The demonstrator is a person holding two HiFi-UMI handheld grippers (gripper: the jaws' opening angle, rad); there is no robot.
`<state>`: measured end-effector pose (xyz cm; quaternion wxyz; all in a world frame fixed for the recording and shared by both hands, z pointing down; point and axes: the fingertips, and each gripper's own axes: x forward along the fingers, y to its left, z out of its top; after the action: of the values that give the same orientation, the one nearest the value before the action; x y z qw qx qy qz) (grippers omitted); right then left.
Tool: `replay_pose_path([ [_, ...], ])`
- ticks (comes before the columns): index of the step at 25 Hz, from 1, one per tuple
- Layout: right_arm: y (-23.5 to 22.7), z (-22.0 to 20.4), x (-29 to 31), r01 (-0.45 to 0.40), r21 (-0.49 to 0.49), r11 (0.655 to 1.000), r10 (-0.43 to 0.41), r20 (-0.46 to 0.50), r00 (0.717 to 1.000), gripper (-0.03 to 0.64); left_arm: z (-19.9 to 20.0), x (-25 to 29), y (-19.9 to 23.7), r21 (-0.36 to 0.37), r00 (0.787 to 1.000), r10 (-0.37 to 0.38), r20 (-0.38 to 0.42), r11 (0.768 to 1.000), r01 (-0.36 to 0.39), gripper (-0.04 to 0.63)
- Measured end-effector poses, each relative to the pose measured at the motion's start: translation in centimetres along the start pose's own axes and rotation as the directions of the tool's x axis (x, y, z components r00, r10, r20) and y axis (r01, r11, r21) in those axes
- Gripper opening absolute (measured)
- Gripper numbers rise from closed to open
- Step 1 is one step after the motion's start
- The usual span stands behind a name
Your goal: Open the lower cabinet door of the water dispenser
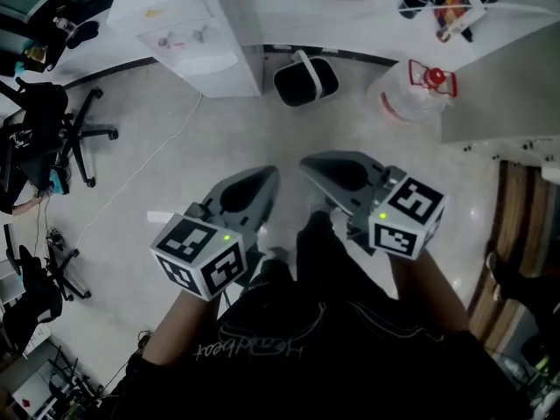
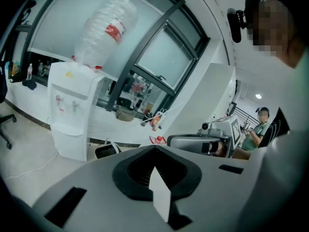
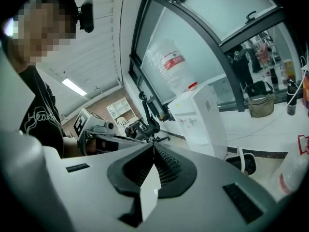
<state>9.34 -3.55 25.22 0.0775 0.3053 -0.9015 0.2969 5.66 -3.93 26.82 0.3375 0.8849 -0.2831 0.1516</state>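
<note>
Fingers [image 3: 169, 164] pressed together, empty, on left gripper [image 1: 271, 173] and right gripper [image 1: 306, 163]; boxy white dispenser [image 2: 70, 111].

The right gripper [image 3: 153, 148] has its jaws pressed together — nothing between them. Far ahead stands the white water dispenser [image 3: 205, 117], a big bottle [image 3: 169, 64] on top — a black bin [image 3: 244, 162] near its right.

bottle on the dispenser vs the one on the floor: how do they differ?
The dispenser bottle sits inverted, neck down in the water dispenser; the floor bottle stands upright, neck up. The dispenser bottle shows a red label band; the floor bottle has a red handle at its top. A black bin stands between the two. Both are large clear plastic water bottles.
</note>
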Motion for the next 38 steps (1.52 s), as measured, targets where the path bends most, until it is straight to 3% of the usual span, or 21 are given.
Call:
replay_pose_path([
  [8,-11.6,-0.5,1.8,-0.056,0.007,0.998,0.056,-0.075,0.996,0.015,0.7,9.4,5.8,-0.08,0.991,0.133,-0.003,0.988,-0.132,0.0],
  [19,-21.4,-6.6,5.5,-0.026,0.005,1.0,0.027,-0.135,0.991,0.015,-4.3,18.0,11.6,-0.183,0.991,0.137,0.011,0.974,-0.133,0.0],
  [32,-28.8,-10.5,12.3,0.003,0.074,0.997,0.006,-0.12,0.993,0.015,-7.2,24.2,22.7,-0.161,0.965,0.257,-0.04,0.952,-0.26,0.002],
  [38,-31.7,-12.3,14.9,0.013,0.119,0.993,0.003,-0.132,0.991,0.014,-7.9,26.2,27.7,-0.174,0.943,0.331,-0.049,0.926,-0.334,0.003],
])
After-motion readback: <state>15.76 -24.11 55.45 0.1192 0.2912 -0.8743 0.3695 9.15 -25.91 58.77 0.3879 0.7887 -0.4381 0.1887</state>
